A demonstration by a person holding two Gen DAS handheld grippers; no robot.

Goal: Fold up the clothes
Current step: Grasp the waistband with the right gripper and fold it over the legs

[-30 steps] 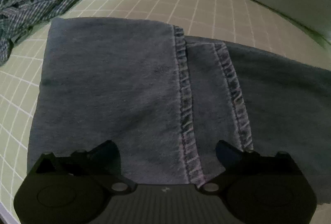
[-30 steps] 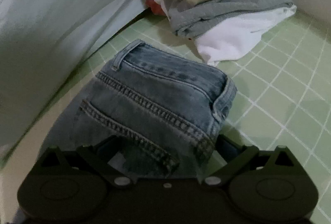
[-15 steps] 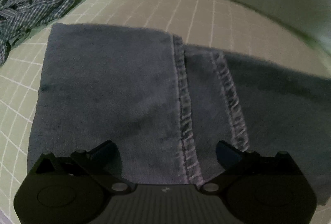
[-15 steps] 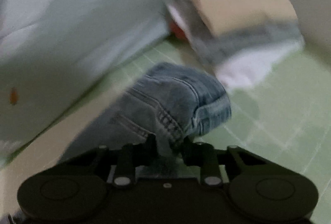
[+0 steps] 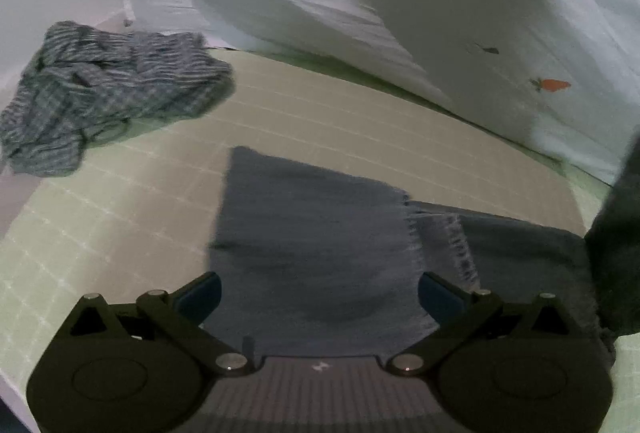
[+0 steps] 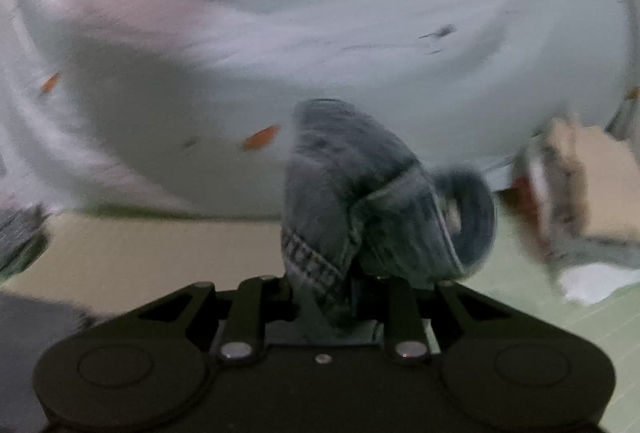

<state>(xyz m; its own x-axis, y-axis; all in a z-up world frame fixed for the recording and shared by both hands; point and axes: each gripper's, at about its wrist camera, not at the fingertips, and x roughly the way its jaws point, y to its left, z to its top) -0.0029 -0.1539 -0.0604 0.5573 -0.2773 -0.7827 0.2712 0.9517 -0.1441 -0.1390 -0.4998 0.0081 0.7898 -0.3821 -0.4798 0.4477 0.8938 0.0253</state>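
Blue jeans point(image 5: 312, 233) lie with their leg ends flat on the green gridded sheet point(image 5: 328, 121). My left gripper point(image 5: 320, 293) is open above the leg ends, its fingers on either side of the cloth without gripping. My right gripper point(image 6: 344, 273) is shut on the waistband end of the jeans point(image 6: 360, 185) and holds it lifted off the sheet, bunched and hanging. The lifted denim also shows at the right edge of the left wrist view point(image 5: 616, 241). Both views are blurred by motion.
A crumpled checked shirt point(image 5: 104, 89) lies at the far left. A white quilt with carrot prints point(image 5: 480, 13) runs along the back. A stack of folded clothes point(image 6: 588, 193) sits at the right in the right wrist view.
My right gripper closed on the waistband end and lifted it up and toward the leg ends. My left gripper stayed open and drew back, so the leg ends look smaller.
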